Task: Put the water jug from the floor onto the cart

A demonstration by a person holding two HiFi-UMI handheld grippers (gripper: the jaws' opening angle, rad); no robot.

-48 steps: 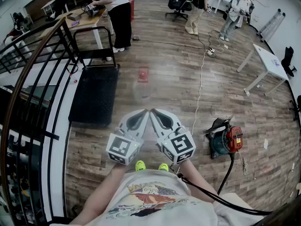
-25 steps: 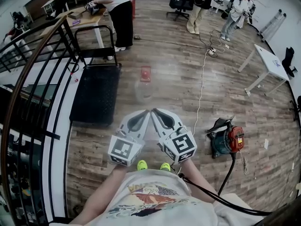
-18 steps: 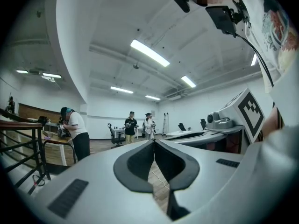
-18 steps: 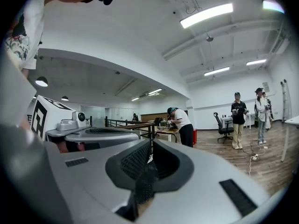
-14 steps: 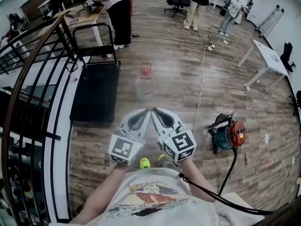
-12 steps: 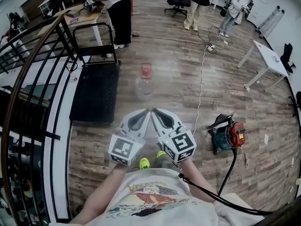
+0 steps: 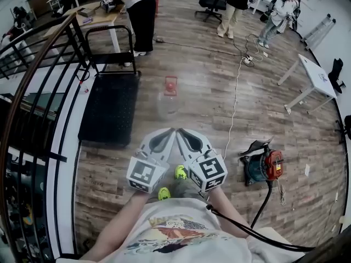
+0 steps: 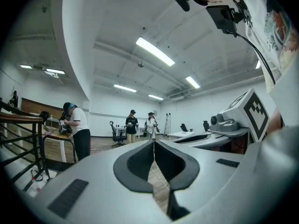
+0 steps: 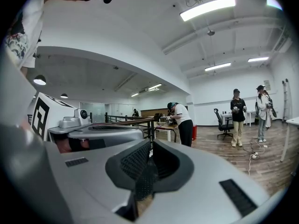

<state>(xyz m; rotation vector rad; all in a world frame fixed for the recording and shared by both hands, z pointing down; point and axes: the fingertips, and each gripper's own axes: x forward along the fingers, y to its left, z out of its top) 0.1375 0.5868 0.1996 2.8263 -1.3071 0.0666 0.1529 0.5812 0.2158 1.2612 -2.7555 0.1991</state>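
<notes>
Wood planks cover the floor (image 7: 197, 75), the largest thing in the head view. Black railing (image 7: 38, 81) runs along the left side of the cart (image 7: 109, 111), a flat black platform whose push handle (image 7: 112, 37) stands upright at its far end. Well to the right of the cart, a white tabletop (image 7: 317, 73) stands on thin legs. Beyond the cart's handle, a person in a white top and black trousers (image 7: 140, 15) bends over a wooden tabletop (image 7: 96, 19), and 2 more people (image 7: 236, 7) stand farther to the right of it. An orange and black machine (image 7: 264, 166) sits on the floor to the right of the cart, on the wearer's side.

The water jug (image 7: 166, 102), clear with a red cap (image 7: 170, 85), stands upright on the floor just beside the cart's right edge. It does not touch the cart and nothing holds it. A thin white cable (image 7: 235, 97) trails over the planks to the jug's right.

Just past the cart's near right corner, the 2 claws are held side by side, their tips almost meeting and pointing toward the jug but short of it. The left claw (image 7: 169, 131) is closed, its dark pads pressed together with nothing between them. The right claw (image 7: 180, 131) is also closed and empty, its ribbed pads meeting at the tip. Under them show 2 yellow-green shoes (image 7: 180, 172).
</notes>
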